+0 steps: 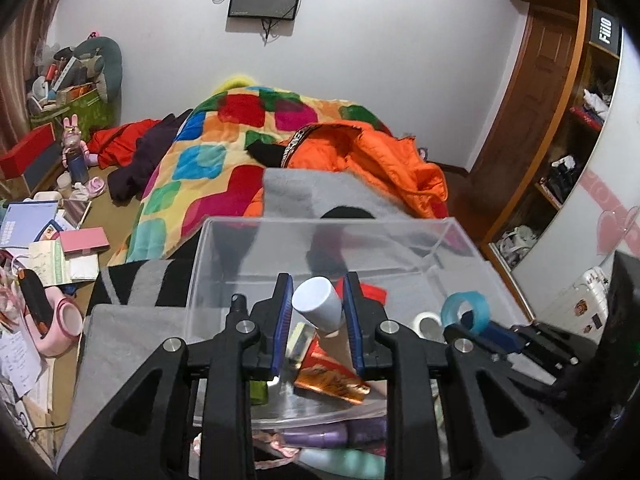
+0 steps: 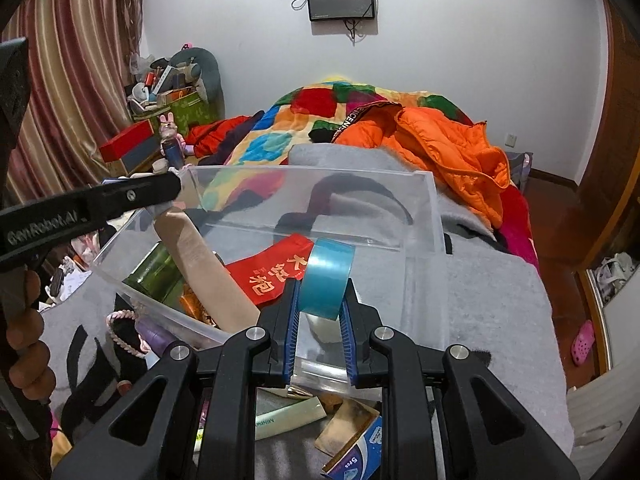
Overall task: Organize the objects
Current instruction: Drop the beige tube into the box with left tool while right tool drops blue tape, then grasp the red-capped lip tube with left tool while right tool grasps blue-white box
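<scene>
I hold one hand-held gripper in each hand, and both hang over the clear box (image 2: 424, 216) that sits on the gray blanket (image 2: 492, 292) on the bed. My left hand-held gripper (image 1: 318, 312) has a white tube (image 1: 318, 306) between its blue pads. The tube leans with its round end up. I think the pads only just touch it, but the view is too close to be sure. I keep it over the box so it will land inside, next to the red packet (image 2: 276, 272) and the green bottle (image 2: 156, 276) that are in there. My right hand-held gripper (image 2: 320, 304) pinches a blue tape roll (image 2: 326, 280) tight on its two flat sides, so the roll stands up like a wheel and cannot roll away. It hangs over the bare right part of the box, where there is room. A white tape roll (image 1: 426, 322) lies under it. More small things lie on the blanket outside the box, like the blue-and-white carton (image 2: 360, 448), so I am not done.
</scene>
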`<move>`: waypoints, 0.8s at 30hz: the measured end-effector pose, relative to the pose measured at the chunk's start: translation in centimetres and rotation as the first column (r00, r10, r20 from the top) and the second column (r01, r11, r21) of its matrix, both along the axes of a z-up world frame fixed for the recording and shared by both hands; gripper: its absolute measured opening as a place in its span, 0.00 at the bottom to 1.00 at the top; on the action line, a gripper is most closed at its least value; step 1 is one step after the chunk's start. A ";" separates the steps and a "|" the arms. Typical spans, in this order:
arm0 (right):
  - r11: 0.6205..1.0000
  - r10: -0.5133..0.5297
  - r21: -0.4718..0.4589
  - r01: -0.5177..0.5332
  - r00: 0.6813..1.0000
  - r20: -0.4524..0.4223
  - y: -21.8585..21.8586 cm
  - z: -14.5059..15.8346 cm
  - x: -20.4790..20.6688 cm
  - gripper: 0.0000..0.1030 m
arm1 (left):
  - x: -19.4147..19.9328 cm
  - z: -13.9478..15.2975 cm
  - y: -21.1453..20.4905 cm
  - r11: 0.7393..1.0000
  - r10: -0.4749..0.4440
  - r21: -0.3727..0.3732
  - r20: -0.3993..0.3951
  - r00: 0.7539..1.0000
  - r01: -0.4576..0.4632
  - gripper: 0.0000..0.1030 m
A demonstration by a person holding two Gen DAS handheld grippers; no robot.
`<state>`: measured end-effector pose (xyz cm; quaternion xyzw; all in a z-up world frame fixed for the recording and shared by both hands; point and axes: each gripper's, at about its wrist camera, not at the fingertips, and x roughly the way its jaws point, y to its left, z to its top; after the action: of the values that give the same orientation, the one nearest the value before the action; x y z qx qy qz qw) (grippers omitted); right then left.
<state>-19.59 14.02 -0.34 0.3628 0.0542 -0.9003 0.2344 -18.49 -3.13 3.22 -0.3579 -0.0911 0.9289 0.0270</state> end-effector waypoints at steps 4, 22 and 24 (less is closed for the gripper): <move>1.000 -0.001 0.000 0.001 1.000 0.008 -0.1 0.0 -0.1 0.17 | 0.1 -0.9 -0.4 1.000 0.003 -0.015 0.022 1.000 -0.003 0.24; 1.000 -0.023 0.009 0.023 0.998 -0.050 1.4 1.7 2.5 0.51 | 2.9 -0.6 0.4 0.994 0.028 -0.104 -0.007 1.000 -0.029 0.71; 1.000 -0.023 0.005 0.023 0.998 -0.060 1.7 2.0 3.1 0.53 | 3.5 -0.1 0.6 0.992 0.029 -0.125 -0.017 0.999 -0.031 0.77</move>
<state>-16.50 15.69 1.63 0.3371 0.0596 -0.9132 0.2213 -14.96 -2.57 3.07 -0.3502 -0.0381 0.9359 -0.0087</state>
